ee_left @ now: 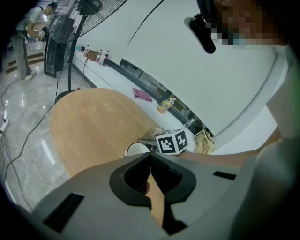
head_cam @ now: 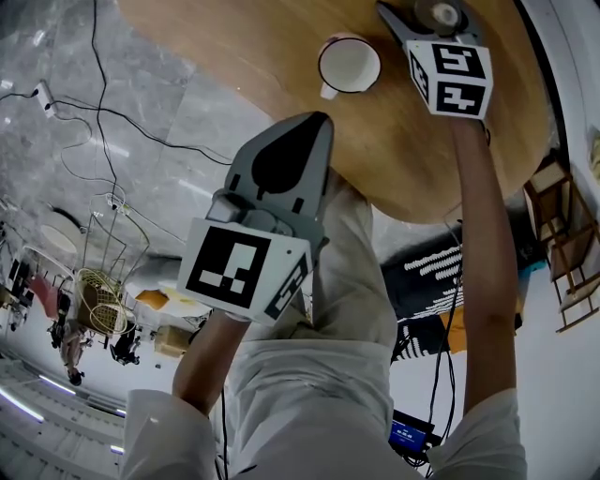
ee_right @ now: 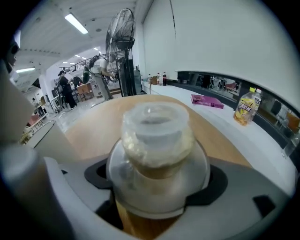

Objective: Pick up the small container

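The small container (ee_right: 154, 136) is a clear plastic tub with a wide lid and pale food inside. It stands on the round wooden table (head_cam: 234, 47). My right gripper (ee_right: 157, 164) has a jaw on each side of it, and both dark pads touch its wide rim. In the head view the same container (head_cam: 441, 16) shows at the table's far edge between the right gripper's (head_cam: 433, 21) jaws. My left gripper (head_cam: 317, 120) hangs off the table near the person's lap. Its jaws meet along a thin line with nothing between them.
A white mug (head_cam: 349, 64) stands on the table just left of the right gripper, and it shows in the left gripper view too as the mug (ee_left: 137, 150). A yellow bottle (ee_right: 245, 107) and a pink box (ee_right: 206, 100) sit on the ledge beyond. Cables run over the floor at the left.
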The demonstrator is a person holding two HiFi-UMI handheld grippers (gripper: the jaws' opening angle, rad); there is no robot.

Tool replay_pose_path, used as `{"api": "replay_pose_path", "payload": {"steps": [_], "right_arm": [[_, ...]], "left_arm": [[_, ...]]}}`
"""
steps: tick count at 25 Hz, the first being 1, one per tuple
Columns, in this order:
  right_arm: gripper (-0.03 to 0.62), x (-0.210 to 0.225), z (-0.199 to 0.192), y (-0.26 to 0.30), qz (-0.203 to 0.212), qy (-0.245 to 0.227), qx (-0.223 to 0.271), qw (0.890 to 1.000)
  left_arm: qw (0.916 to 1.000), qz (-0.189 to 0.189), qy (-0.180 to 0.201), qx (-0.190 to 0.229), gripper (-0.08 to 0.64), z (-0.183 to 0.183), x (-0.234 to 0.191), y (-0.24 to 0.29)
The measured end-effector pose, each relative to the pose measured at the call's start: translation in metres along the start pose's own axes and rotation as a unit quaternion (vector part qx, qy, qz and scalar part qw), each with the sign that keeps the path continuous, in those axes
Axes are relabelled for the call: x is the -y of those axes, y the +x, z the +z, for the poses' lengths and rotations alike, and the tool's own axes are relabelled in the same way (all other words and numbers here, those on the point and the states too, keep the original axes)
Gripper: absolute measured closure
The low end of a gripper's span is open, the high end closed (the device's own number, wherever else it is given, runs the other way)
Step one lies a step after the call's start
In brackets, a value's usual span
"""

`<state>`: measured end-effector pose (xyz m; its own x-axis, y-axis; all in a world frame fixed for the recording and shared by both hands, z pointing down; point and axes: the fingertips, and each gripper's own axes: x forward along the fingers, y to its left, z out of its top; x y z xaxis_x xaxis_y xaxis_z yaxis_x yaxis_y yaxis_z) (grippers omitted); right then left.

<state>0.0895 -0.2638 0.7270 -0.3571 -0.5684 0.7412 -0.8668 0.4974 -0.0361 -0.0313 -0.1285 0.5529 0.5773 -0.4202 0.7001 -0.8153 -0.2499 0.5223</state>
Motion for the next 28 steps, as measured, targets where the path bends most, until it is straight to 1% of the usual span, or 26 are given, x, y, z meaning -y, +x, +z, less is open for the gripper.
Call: {"api": "replay_pose_path", "payload": {"steps": [2, 5, 7, 12, 17, 22, 25, 28], "right_arm": [[0.179, -0.001, 0.002, 0.001, -0.005, 0.004, 0.002, 1.0], [0.184, 0.002, 0.003, 0.002, -0.024, 0.025, 0.02, 0.999], [0.209, 0.005, 0.003, 0.002, -0.033, 0.029, 0.024, 0.999], [0.238, 0.006, -0.001, 0.001, -0.044, 0.025, 0.012, 0.999], [0.25, 0.008, -0.013, -0.01, -0.059, 0.035, 0.007, 0.998], [0.261, 0.006, -0.021, -0.026, -0.05, 0.039, 0.009, 0.998], [0.264, 0.006, -0.013, -0.039, -0.039, 0.038, 0.019, 0.998], [0.267, 0.0, -0.003, -0.051, -0.036, 0.026, 0.025, 0.999]], "left_arm": [[1.0, 0.0, 0.0, -0.001, 0.54, -0.001, 0.0, 0.0], [1.0, 0.0, -0.001, -0.002, 0.54, -0.001, 0.001, 0.002], [1.0, -0.001, 0.0, 0.0, 0.54, 0.0, 0.002, 0.003], [1.0, -0.003, 0.001, -0.003, 0.54, -0.002, 0.004, 0.001], [1.0, -0.005, 0.004, -0.005, 0.54, -0.006, 0.01, -0.003], [1.0, -0.001, 0.008, -0.002, 0.54, -0.007, 0.012, -0.007], [0.9999, -0.004, 0.01, 0.002, 0.54, -0.004, 0.019, -0.012], [0.9999, -0.005, 0.014, 0.004, 0.54, -0.004, 0.025, -0.019]]}}
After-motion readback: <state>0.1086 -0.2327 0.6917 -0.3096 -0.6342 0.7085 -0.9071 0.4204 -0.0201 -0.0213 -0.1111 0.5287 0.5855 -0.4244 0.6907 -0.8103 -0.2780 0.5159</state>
